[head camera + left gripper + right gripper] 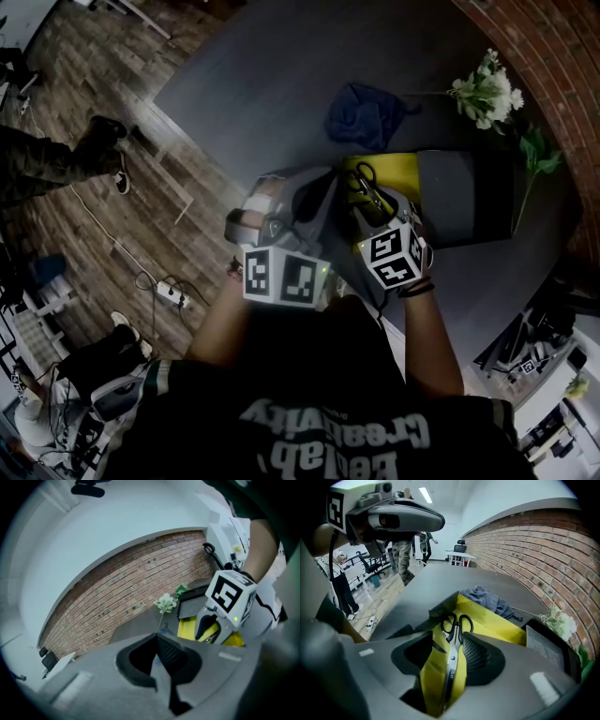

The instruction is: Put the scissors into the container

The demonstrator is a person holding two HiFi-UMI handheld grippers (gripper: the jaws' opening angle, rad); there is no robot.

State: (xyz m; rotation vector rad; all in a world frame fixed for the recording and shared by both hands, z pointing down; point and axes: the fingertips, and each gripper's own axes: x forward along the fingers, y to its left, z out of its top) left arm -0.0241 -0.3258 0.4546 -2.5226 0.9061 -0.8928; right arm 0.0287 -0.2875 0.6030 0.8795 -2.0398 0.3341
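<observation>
The scissors (366, 182) have black handles and steel blades. My right gripper (372, 204) is shut on the blades, with the handles pointing away from me. In the right gripper view the scissors (452, 641) lie between the jaws of my right gripper (451, 654), above the open yellow container (499, 623). That container (405, 172) sits on the grey table, just beyond both grippers. My left gripper (302, 197) is beside the right one, to its left. In its own view my left gripper (159, 656) tilts up toward the brick wall, jaws together and holding nothing.
A blue cloth (366, 114) lies behind the container. White flowers (487, 92) lie at the table's far right by the brick wall (122, 588). A dark grey tray (469, 197) adjoins the container on the right. Left of the table are a person's legs (56, 159) and a power strip (171, 295).
</observation>
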